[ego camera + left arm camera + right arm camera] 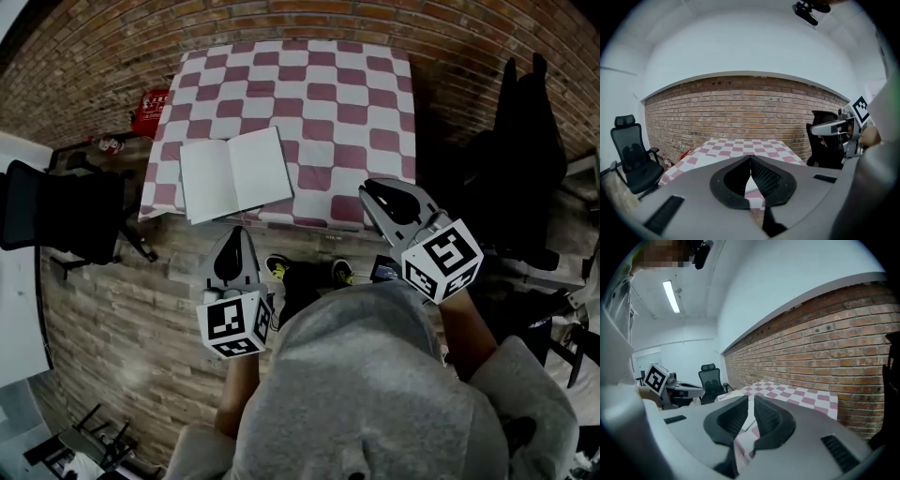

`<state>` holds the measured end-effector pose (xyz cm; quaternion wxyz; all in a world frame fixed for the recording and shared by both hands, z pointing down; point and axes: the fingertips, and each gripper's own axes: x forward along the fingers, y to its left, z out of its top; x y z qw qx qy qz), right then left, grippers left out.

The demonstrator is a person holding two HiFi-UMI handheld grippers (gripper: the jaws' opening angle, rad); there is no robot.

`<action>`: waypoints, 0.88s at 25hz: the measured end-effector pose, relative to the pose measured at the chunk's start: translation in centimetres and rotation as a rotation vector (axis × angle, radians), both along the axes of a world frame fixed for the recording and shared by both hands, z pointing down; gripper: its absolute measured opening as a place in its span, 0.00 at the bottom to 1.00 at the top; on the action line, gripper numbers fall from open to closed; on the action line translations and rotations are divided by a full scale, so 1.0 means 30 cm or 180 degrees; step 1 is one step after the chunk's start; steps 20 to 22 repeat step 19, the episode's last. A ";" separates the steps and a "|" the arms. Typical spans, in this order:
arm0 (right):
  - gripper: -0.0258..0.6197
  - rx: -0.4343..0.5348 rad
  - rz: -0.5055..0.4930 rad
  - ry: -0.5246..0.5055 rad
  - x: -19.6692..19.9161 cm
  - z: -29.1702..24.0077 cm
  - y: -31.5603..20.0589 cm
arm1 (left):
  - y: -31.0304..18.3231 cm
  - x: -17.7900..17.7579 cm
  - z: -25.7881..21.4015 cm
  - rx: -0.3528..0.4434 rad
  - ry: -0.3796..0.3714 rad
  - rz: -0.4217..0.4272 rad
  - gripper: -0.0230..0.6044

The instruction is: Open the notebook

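Note:
A white notebook [234, 173] lies open, both blank pages up, on the near left part of the red-and-white checked table [309, 84]. Both grippers hang in the air on the near side of the table's front edge, away from the notebook. My left gripper [238, 232] points at the table from just below the notebook, its jaws together with nothing in them [750, 158]. My right gripper [368, 187] is higher, over the table's near right corner. Its jaws stand almost together and hold nothing [751, 397].
A black office chair [66, 216] stands left of the table, and a red object [150, 112] lies on the floor by the far left corner. A dark chair with black cloth [516, 141] stands to the right. The person's shoes [278, 269] are at the table's front.

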<state>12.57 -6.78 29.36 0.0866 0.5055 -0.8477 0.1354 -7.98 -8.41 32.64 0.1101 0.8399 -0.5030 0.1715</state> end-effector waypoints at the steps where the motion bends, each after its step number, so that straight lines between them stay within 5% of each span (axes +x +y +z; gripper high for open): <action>1: 0.12 0.0003 0.0013 0.0000 0.016 0.002 0.017 | 0.013 0.013 -0.001 0.0005 0.0001 0.0005 0.05; 22: 0.13 0.0053 0.0074 -0.0156 0.143 0.001 0.107 | 0.103 0.084 -0.022 0.0095 -0.0114 -0.0095 0.05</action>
